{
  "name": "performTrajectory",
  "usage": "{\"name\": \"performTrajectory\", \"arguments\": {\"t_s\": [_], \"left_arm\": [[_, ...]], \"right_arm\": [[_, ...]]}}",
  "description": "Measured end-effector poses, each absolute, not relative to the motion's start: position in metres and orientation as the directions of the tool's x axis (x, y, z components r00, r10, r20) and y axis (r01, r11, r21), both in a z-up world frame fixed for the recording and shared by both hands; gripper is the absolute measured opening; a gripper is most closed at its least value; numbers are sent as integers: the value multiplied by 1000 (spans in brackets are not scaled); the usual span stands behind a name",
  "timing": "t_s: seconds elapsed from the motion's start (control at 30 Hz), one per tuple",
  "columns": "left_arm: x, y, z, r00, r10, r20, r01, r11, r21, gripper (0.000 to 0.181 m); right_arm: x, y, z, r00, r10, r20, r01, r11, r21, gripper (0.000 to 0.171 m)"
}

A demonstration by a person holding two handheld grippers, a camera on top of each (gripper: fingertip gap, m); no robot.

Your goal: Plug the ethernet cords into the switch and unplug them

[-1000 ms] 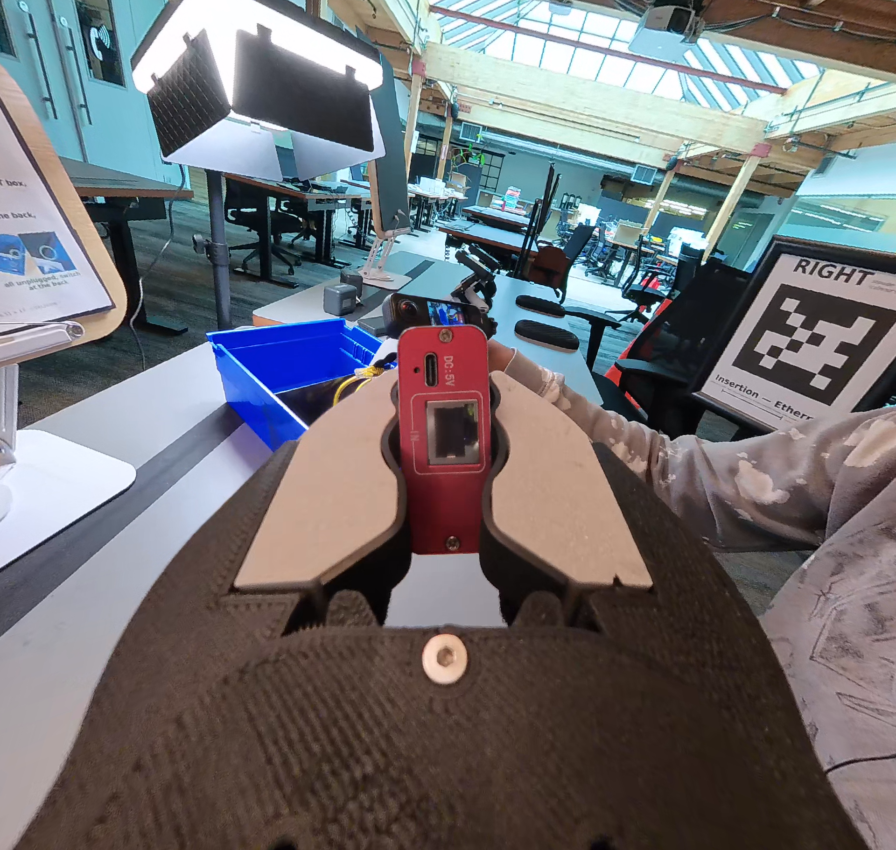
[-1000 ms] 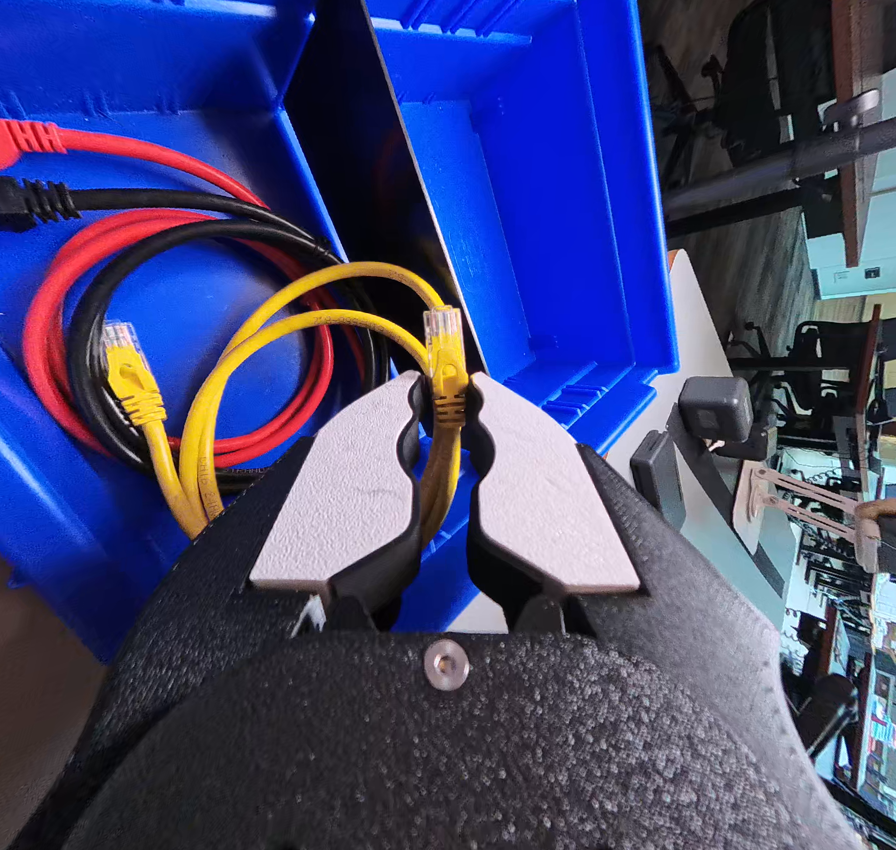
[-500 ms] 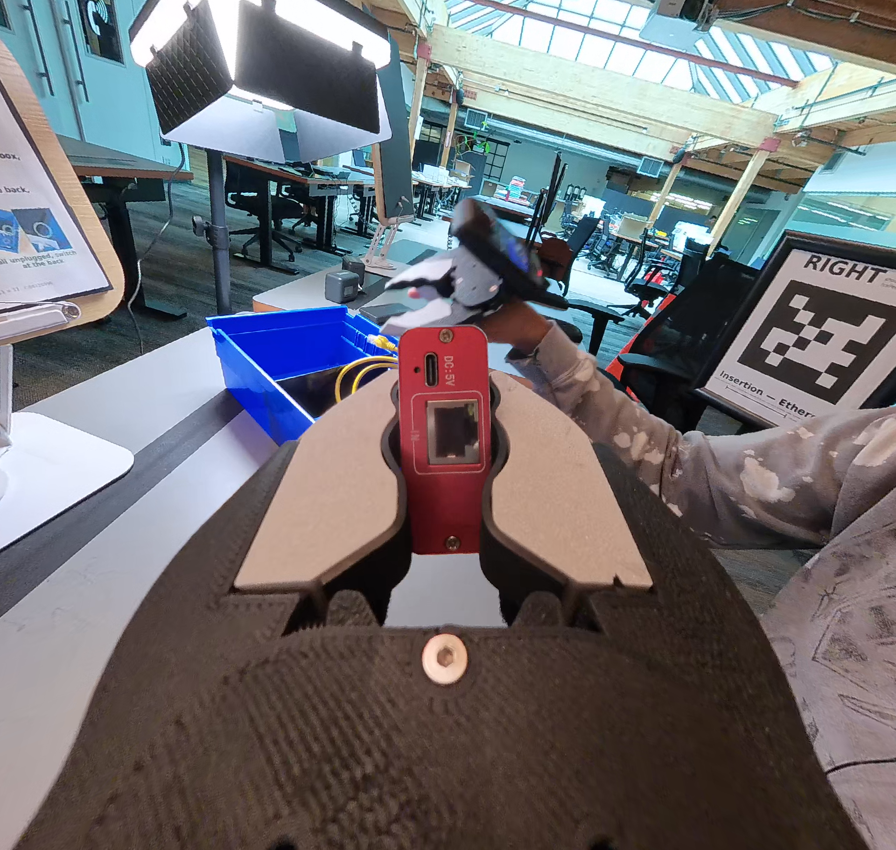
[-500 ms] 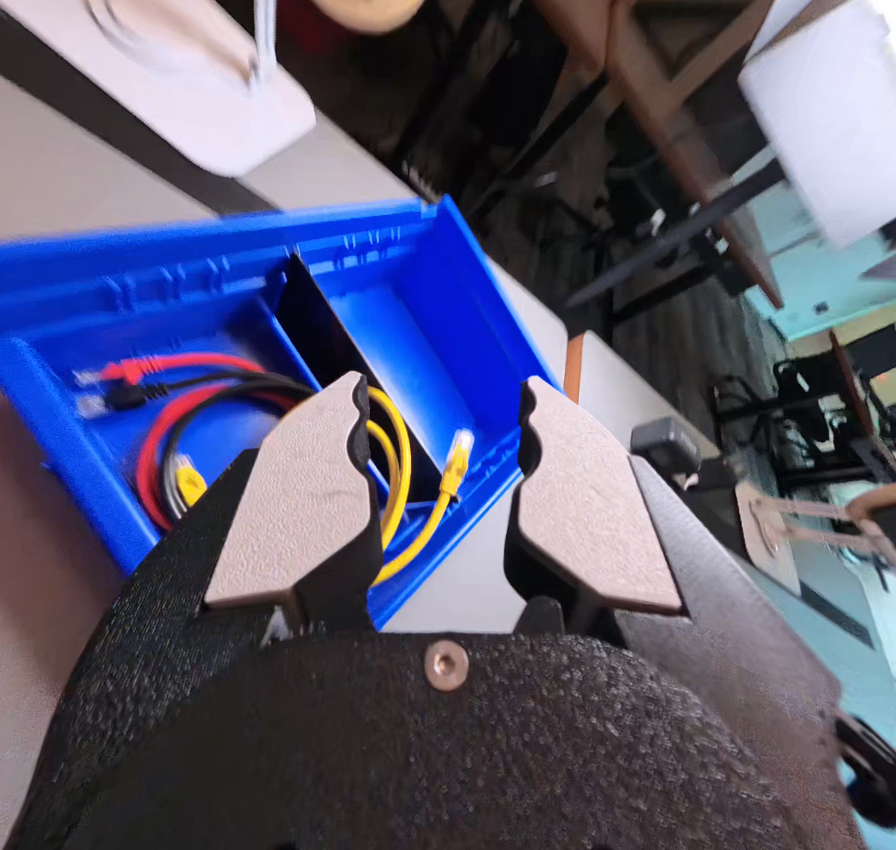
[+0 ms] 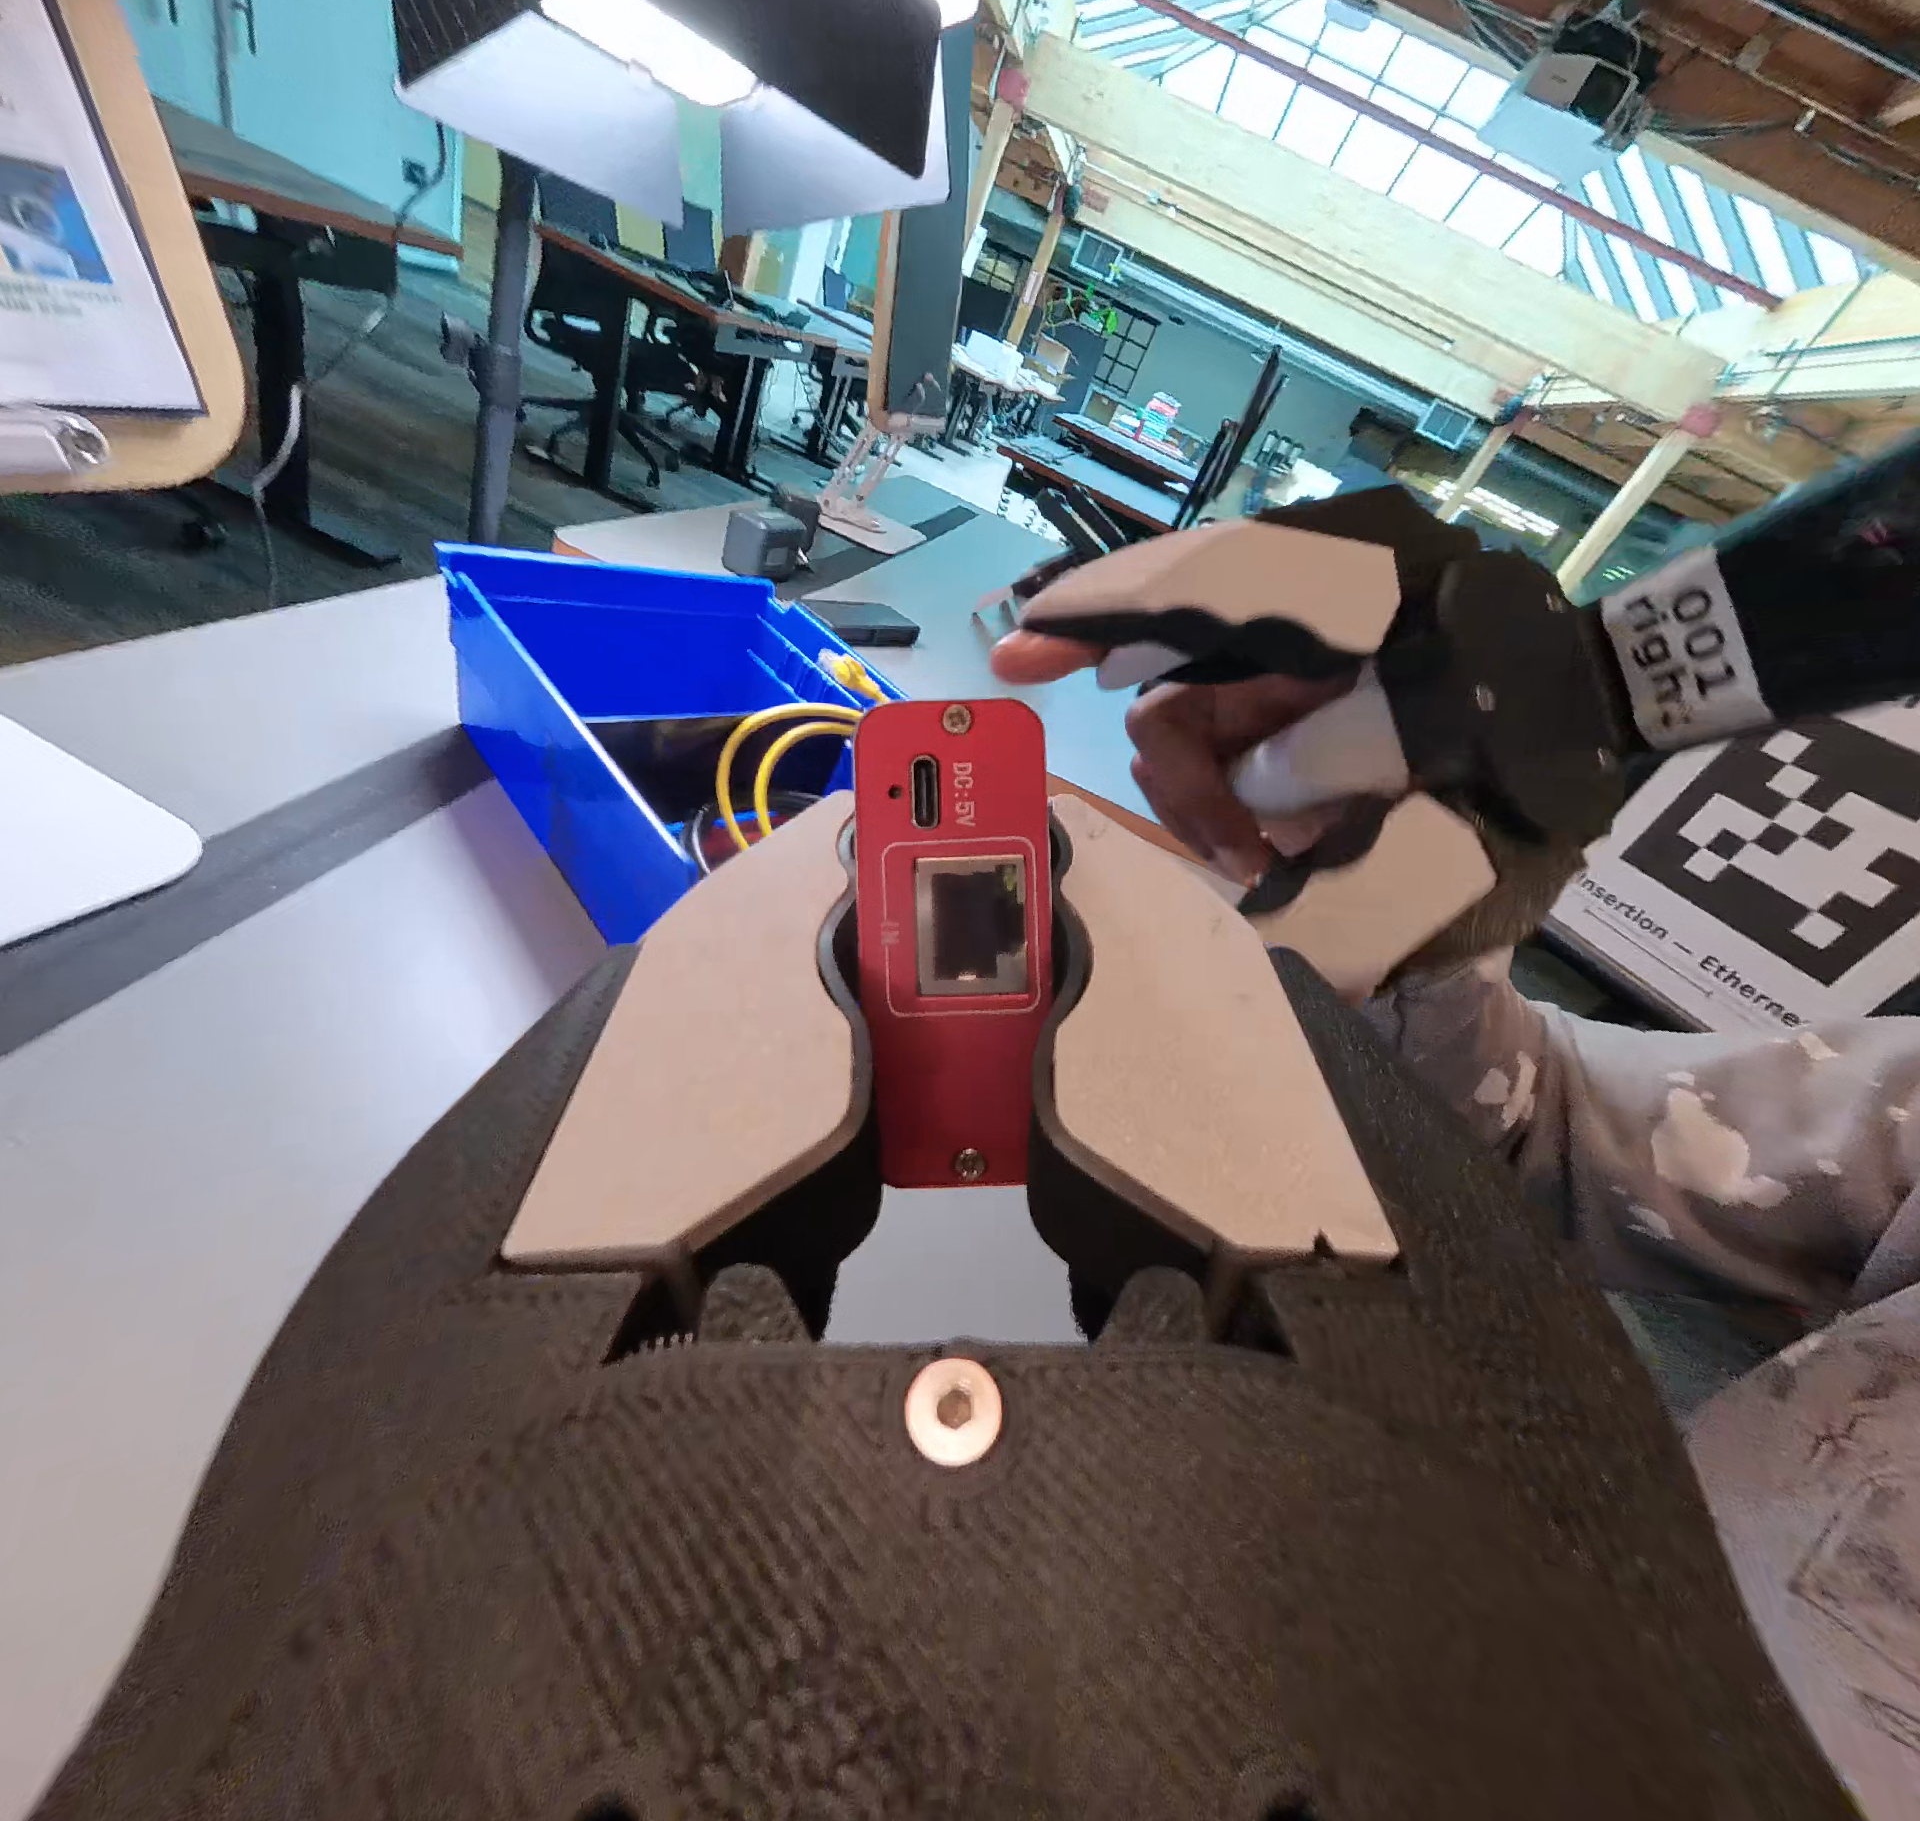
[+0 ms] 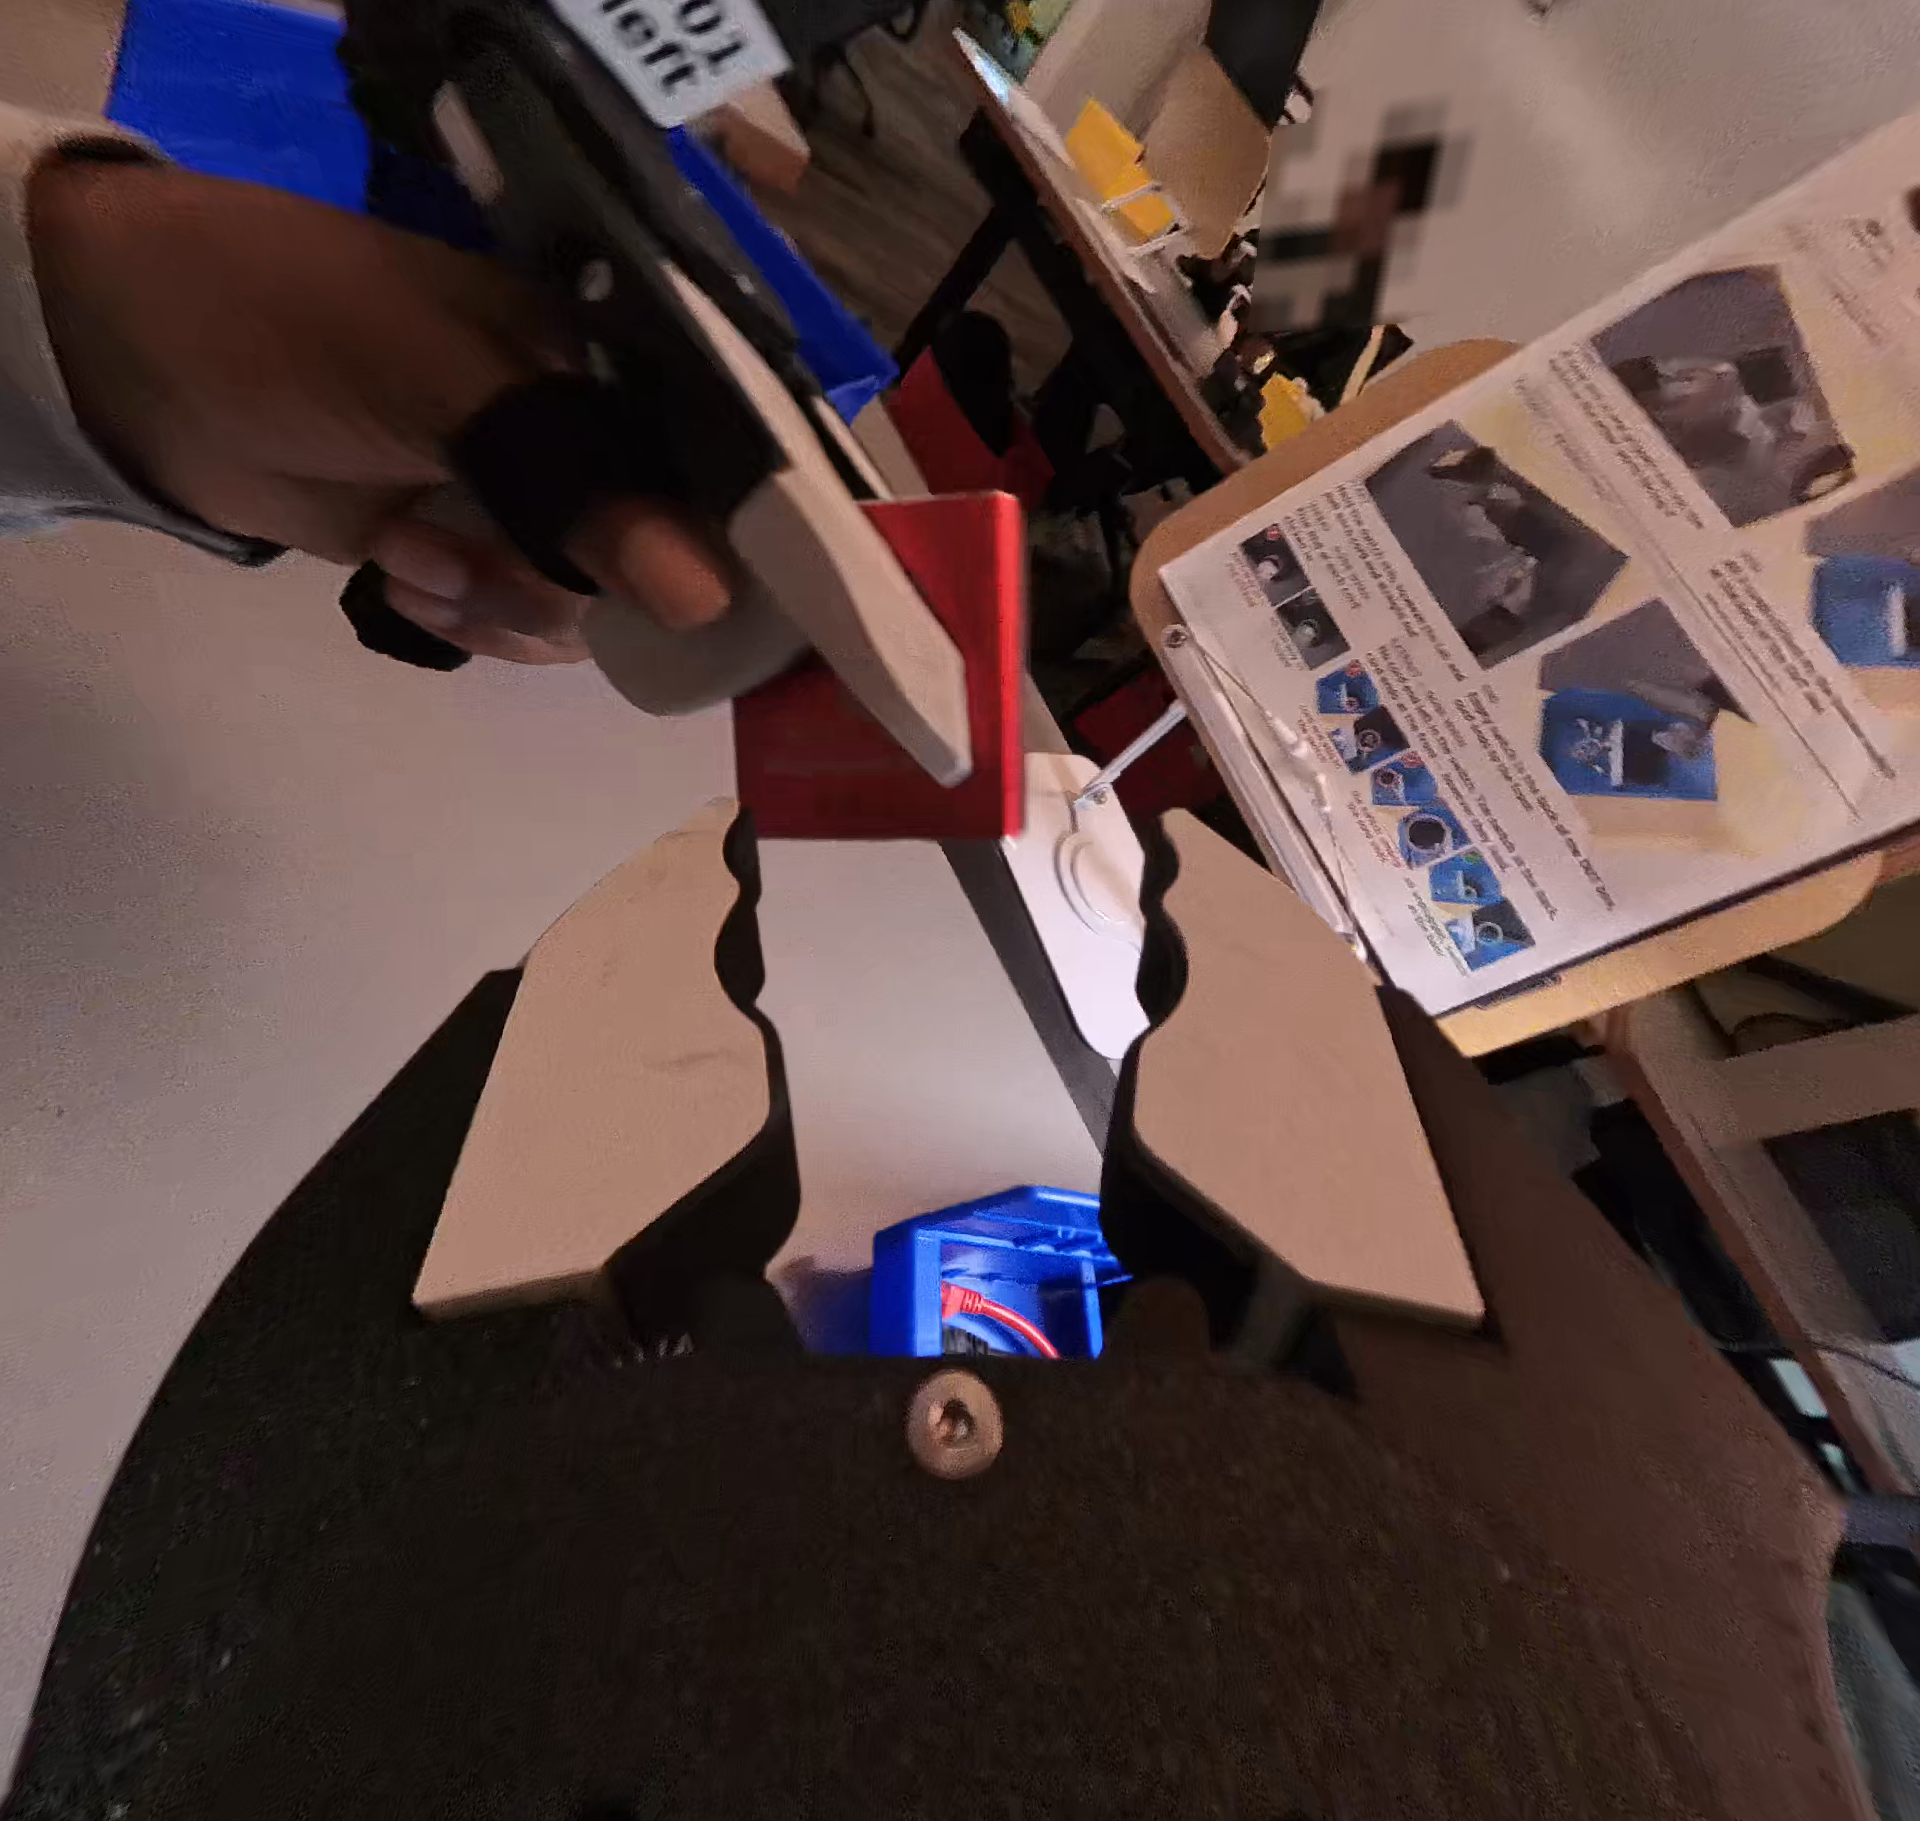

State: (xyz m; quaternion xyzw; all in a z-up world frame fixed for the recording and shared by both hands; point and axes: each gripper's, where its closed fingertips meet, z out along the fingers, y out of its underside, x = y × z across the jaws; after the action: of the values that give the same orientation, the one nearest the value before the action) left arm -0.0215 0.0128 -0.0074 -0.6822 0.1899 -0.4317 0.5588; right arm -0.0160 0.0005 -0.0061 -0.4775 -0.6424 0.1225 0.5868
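My left gripper [image 5: 951, 826] is shut on a red switch [image 5: 951, 1075] and holds it upright above the grey table. The switch's ethernet port [image 5: 974, 924] faces the camera and is empty. My right gripper [image 6: 951, 836] is open and empty, just below the red switch [image 6: 935, 649] in the right wrist view, where one left finger [image 6: 862, 628] shows across it. The right gripper also shows at the right of the left wrist view [image 5: 1143, 763], jaws apart. A yellow ethernet cord [image 5: 769, 732] lies in the blue bin [image 5: 582, 670], one plug [image 5: 847, 670] at its rim.
A red cord [image 6: 997, 1314] lies in the blue bin [image 6: 987, 1241] under my right gripper. An instruction sheet on a wooden board [image 6: 1558, 628] stands on a white base [image 5: 73, 836] at the left. A black-and-white marker board [image 5: 1787, 836] stands at the right, a studio light [image 5: 675, 36] behind.
My right gripper let go of the yellow cord's plug in the bin, opened, and swung up and over to the switch. My left gripper kept hold of the switch.
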Motion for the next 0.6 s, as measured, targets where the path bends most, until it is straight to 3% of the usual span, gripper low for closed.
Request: {"name": "performTrajectory", "arguments": {"t_s": [0.1,0.43,0.6], "left_arm": [[-13,15,-16,557,-740,377,199,-322,-926,30],[-13,18,-24,579,-717,387,180,-350,-919,29],[-15,16,-21,578,-744,335,156,-302,-940,33]], "right_arm": [[-30,3,-26,132,687,715,535,558,-635,73],[-39,8,-36,160,586,794,580,595,-556,65],[-37,7,-40,137,675,725,564,549,-617,65]]}}
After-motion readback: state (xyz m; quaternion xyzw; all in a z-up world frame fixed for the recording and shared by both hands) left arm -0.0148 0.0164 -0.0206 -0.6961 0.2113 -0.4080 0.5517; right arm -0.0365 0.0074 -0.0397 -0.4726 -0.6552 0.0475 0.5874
